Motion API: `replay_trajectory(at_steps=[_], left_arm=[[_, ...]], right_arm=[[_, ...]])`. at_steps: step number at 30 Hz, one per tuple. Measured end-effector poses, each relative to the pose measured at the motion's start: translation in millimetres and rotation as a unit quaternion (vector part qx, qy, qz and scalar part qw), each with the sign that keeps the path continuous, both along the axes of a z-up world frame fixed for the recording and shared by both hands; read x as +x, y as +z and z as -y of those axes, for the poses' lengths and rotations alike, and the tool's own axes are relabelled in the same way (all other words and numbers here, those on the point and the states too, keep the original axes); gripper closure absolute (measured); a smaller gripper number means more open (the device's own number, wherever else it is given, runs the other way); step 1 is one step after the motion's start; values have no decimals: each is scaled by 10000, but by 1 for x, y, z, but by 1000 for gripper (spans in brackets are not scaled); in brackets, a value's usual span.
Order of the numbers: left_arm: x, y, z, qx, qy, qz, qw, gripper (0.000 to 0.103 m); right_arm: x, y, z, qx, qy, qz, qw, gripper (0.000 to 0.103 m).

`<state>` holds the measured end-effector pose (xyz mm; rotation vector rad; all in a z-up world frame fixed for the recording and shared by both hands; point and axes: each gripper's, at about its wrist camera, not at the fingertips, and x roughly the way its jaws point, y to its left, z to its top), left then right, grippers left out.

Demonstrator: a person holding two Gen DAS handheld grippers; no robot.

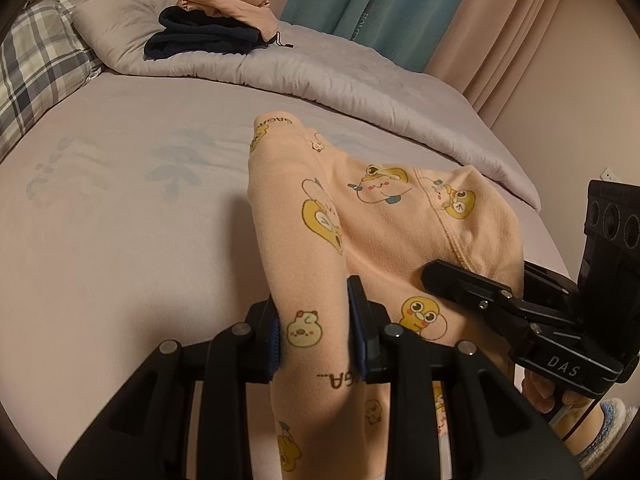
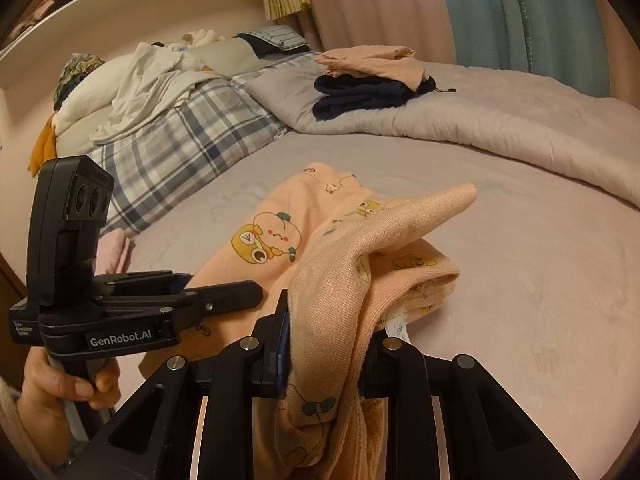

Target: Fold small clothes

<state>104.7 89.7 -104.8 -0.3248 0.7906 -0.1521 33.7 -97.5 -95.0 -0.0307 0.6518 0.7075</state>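
A small peach garment (image 1: pixel 384 216) printed with yellow cartoon ducks lies partly bunched on the pale pink bed sheet (image 1: pixel 120 220). My left gripper (image 1: pixel 316 320) is shut on a fold of it near the front edge. My right gripper (image 2: pixel 324 340) is shut on another bunched part, with a ribbed cuff (image 2: pixel 448 196) sticking up past the fingers. In the right wrist view the garment (image 2: pixel 280 236) spreads away from me and the left gripper (image 2: pixel 224 290) holds it at the left. In the left wrist view the right gripper (image 1: pixel 448 276) grips the garment's right side.
A stack of folded clothes, peach on dark navy (image 1: pixel 212 28), sits on the rolled grey quilt (image 1: pixel 360 84) at the far side. A plaid pillow (image 2: pixel 172 148) and white bedding (image 2: pixel 132 84) lie to the left. Curtains (image 2: pixel 520 12) hang behind.
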Motion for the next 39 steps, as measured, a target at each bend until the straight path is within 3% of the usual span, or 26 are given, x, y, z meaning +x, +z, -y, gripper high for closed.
replay_trajectory(at_steps=[39], left_arm=[[40, -10, -9, 242, -3, -99, 9997, 75]], right_arm=[[22, -9, -4, 75, -64, -46, 9999, 76]])
